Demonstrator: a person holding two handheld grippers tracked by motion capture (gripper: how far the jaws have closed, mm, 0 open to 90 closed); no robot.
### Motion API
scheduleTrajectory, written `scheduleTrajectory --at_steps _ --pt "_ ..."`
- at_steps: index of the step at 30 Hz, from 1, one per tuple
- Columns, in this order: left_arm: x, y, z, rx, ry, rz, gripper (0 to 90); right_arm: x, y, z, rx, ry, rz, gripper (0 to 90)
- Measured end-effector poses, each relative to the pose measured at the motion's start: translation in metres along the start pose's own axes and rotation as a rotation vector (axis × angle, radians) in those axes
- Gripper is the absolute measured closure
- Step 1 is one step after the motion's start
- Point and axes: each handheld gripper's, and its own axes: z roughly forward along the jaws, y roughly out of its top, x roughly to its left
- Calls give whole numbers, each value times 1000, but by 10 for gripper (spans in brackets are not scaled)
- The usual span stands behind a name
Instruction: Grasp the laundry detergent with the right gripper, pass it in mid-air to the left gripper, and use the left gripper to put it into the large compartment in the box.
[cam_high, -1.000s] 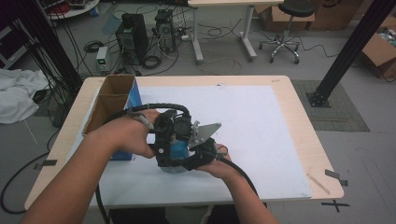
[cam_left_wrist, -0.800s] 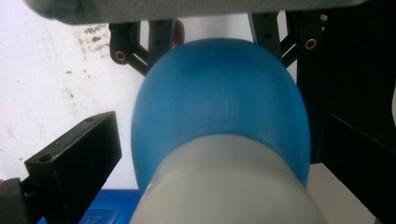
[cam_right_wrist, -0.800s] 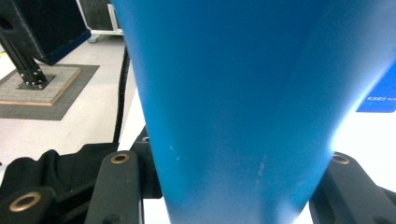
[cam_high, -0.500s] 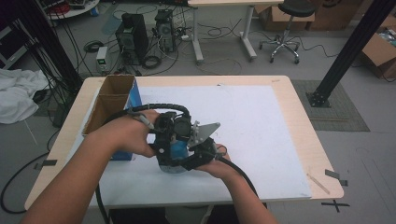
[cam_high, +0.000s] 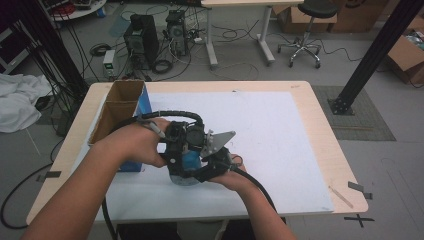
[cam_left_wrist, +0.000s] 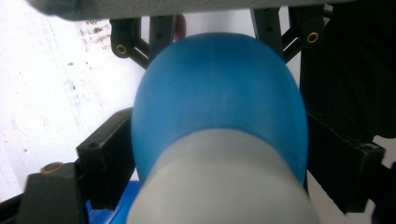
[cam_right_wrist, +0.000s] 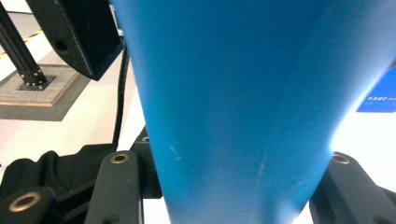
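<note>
A blue rounded object (cam_high: 185, 166) with a pale grey neck (cam_left_wrist: 219, 186) is held just above the white sheet, near the table's front left. My left gripper (cam_high: 176, 150) comes from the left and my right gripper (cam_high: 212, 162) from the right, pressed close together around it. In the left gripper view the blue bulb (cam_left_wrist: 219, 107) sits between the two black jaws of my left gripper (cam_left_wrist: 219, 154). In the right gripper view the blue object (cam_right_wrist: 233, 93) narrows downward between the jaws of my right gripper (cam_right_wrist: 229, 186). Both are shut on it.
An open cardboard box (cam_high: 117, 107) with a blue side stands at the table's left edge, just behind the left hand. A white sheet (cam_high: 285, 130) covers most of the wooden table (cam_high: 330, 145). Cables trail from both grippers toward the front edge.
</note>
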Motion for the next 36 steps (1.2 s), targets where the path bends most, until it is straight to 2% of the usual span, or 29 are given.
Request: scheduleTrajectory --at_steps 5,16,19,21,23,24,26,32,35,36 --pt "0 0 0 0 -1 5 223 1 0 0 -4 3 11 471" --pt "0 0 1 7 8 -3 267 1 0 0 -1 1 8 471" --pt "-1 0 1 4 17 1 303 0 1 1 -8 1 1 471" --pt "0 0 1 8 18 1 307 0 0 1 -3 0 -10 471" --pt "0 0 1 8 15 -1 314 1 0 2 -1 6 7 471" --pt "0 0 1 11 13 0 317 -1 0 2 -3 0 -8 471" --pt "0 0 2 16 10 -1 319 0 0 2 -5 3 2 471" --pt "0 0 2 13 22 0 344 -1 0 2 -4 0 -5 471" --pt "1 0 3 20 16 -1 358 0 0 2 -7 3 9 472" --pt "1 0 3 25 14 1 360 0 0 2 -1 -1 -3 472"
